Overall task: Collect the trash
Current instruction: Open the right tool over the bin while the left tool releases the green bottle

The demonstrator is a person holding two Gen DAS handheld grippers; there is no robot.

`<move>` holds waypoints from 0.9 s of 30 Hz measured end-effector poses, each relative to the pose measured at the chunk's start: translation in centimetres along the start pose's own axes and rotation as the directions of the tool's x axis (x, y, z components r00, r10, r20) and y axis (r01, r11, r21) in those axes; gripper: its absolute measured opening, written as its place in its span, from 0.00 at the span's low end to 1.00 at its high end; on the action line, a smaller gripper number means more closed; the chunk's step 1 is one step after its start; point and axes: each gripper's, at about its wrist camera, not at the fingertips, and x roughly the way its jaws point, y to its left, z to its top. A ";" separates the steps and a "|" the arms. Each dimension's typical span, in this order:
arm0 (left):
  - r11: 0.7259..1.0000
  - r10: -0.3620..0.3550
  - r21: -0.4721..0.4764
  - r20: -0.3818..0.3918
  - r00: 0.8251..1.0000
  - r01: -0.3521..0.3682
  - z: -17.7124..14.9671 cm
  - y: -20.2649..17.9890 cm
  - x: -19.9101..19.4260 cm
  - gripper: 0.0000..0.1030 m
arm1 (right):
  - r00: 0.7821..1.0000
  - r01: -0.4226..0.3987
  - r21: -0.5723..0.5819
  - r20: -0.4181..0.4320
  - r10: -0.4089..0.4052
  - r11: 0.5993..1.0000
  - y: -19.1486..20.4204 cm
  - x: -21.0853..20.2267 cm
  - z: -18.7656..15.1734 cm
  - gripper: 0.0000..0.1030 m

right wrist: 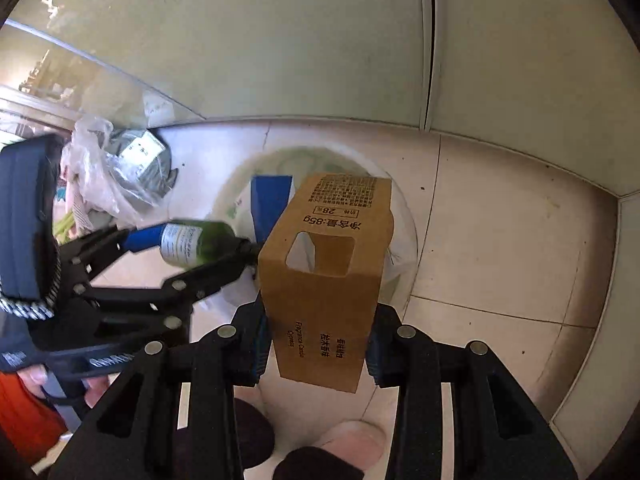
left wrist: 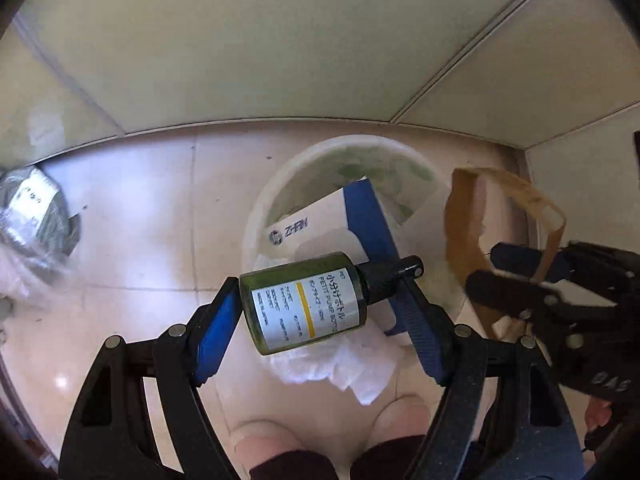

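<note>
Drop-off step: left gripper (left wrist: 320, 304) clamps bottle (left wrist: 304, 300), right gripper (right wrist: 318, 344) pinches carton (right wrist: 324, 276), both over bin (left wrist: 280, 184). Next: open jaws w/ each item inside rim.

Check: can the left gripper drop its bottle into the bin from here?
Probably yes. The left gripper holds the green bottle right over the white bin; only the box and tissue inside lie below.

A pale tiled floor (right wrist: 500, 208) carries a white bin (left wrist: 260, 216) and a bulging plastic bag (right wrist: 116, 172) by the wall.
</note>
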 end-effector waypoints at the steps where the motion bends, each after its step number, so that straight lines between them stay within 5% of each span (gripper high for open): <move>1: 1.000 -0.009 -0.002 0.006 1.000 0.009 0.1 0.2 0.1 0.75 | 1.000 0.000 -0.003 -0.002 0.000 1.000 -0.1 0.3 -0.1 0.34; 6: 0.999 -0.032 -0.017 0.007 0.999 0.032 0.2 0.6 0.2 0.75 | 1.000 -0.009 0.006 0.006 0.009 1.000 -0.5 0.5 -0.1 0.37; 10: 0.998 -0.049 -0.038 -0.026 0.998 0.048 0.4 1.2 0.1 0.75 | 1.000 -0.005 0.023 -0.017 0.006 1.000 -0.9 0.7 0.0 0.55; 18: 1.000 -0.017 -0.010 -0.036 0.999 0.017 0.1 0.3 -1.2 0.75 | 1.000 0.015 0.055 0.001 -0.015 0.998 -0.9 -1.5 -0.6 0.55; 23: 1.000 0.003 -0.029 -0.014 1.000 -0.004 0.0 -0.9 -4.2 0.75 | 0.998 0.048 0.066 0.039 -0.050 0.997 0.2 -5.1 -0.7 0.55; 27: 0.999 0.044 -0.024 0.034 0.998 -0.043 0.1 -2.5 -10.3 0.75 | 0.992 0.081 0.077 0.094 -0.088 0.994 1.9 -10.7 -0.3 0.55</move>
